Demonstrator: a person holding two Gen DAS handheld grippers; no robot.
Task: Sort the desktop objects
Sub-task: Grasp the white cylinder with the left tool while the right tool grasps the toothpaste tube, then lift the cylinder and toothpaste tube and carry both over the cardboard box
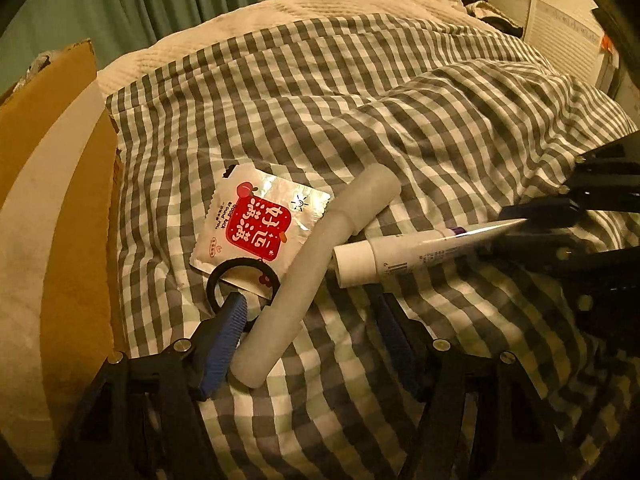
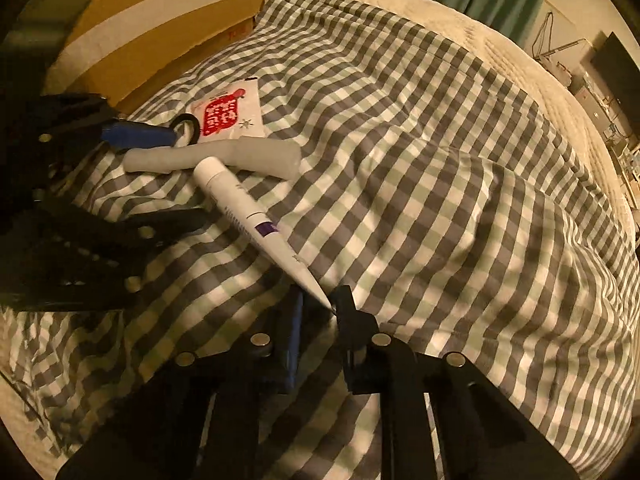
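On the checked bedcover lie a red-and-white sachet, a black hair tie, a pale frosted cylinder and a white cream tube. My left gripper is open and straddles the cylinder's near end. Its left blue pad lies across the hair tie. My right gripper is shut on the flat crimped end of the cream tube, whose cap rests against the cylinder. The right wrist view also shows the sachet, the hair tie and the left gripper.
A cardboard box stands against the bed's left side, close to the sachet. A cream quilt lies beyond the checked cover, with green curtains and cluttered shelves behind. A broad stretch of checked cloth spreads to the right.
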